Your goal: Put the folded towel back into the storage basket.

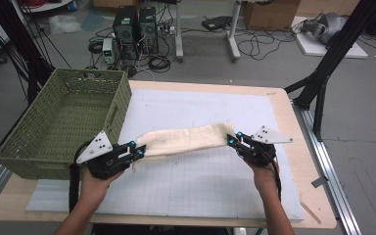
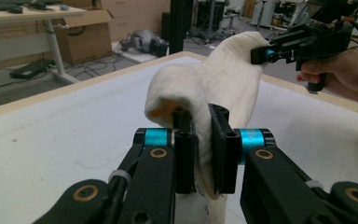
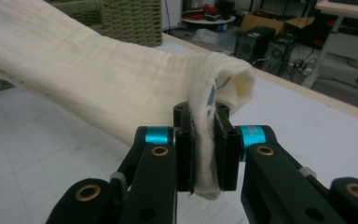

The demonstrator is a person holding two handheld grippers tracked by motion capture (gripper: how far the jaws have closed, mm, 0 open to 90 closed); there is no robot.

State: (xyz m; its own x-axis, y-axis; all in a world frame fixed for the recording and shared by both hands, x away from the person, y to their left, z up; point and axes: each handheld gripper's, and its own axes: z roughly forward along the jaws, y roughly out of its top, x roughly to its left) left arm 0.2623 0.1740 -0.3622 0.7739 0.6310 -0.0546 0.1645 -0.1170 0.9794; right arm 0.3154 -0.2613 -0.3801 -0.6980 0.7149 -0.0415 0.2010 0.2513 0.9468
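Observation:
A cream folded cloth (image 1: 186, 139) hangs stretched above the white gridded mat (image 1: 200, 181), held at both ends. My left gripper (image 1: 138, 149) is shut on its left end, and in the left gripper view the cloth (image 2: 205, 93) is pinched between the black jaws of that gripper (image 2: 204, 154). My right gripper (image 1: 232, 139) is shut on the right end; the right gripper view has the cloth (image 3: 98, 84) running away to the left from the closed jaws of that gripper (image 3: 204, 154). The right gripper (image 2: 261, 56) also appears far off in the left gripper view, clamped on the cloth.
A green woven basket (image 1: 63, 122) stands on the left of the table, close to my left hand. The wooden table edge (image 1: 293, 147) runs along the right. Computers, cables and black frame legs are on the floor beyond the table.

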